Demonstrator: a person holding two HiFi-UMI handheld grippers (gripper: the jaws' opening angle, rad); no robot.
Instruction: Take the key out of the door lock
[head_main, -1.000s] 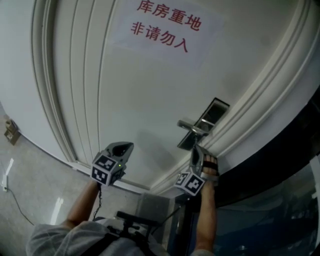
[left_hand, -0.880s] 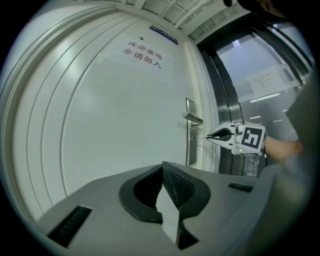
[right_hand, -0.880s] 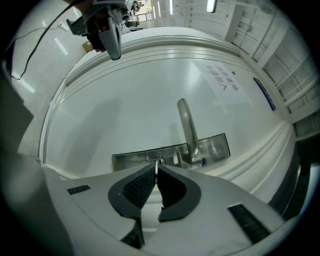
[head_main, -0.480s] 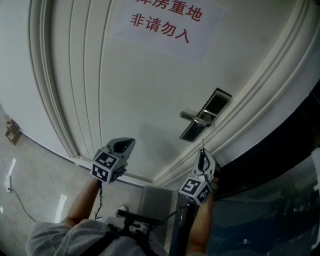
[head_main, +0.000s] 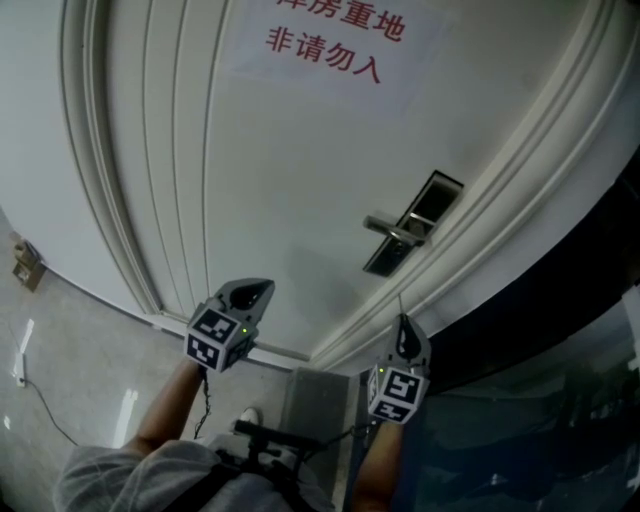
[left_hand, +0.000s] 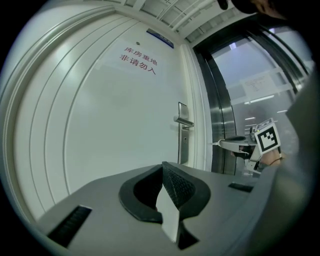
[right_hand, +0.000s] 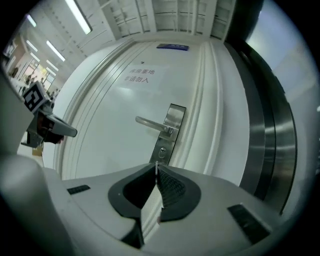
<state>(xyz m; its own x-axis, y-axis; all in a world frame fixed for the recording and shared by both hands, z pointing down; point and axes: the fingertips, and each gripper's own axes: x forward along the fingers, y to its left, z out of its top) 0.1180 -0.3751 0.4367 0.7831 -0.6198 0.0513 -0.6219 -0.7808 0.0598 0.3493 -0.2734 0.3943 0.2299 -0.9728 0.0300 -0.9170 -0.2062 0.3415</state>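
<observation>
The right hand-held gripper (right_hand: 157, 176) pinches the key (right_hand: 156, 165), a thin blade between its tips, well apart from the keyhole (right_hand: 161, 150). The left hand-held gripper (left_hand: 163, 167) is pressed together and empty. Extraction appears complete; the next move calls for keeping the pinch while retreating. A second earlier, the right hand-held gripper was at the lock.

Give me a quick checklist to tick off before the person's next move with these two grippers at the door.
1. Keyhole free of the key: ok, the slot looks empty.
2. Right gripper shut on the key: ok, a thin metal blade pokes out at the tips.
3. Right gripper clear of the door handle: ok, they are apart.
4. Left gripper out of the way: ok, shut, nothing in it, off to the side.
5. Door latched: cannot tell.
</observation>
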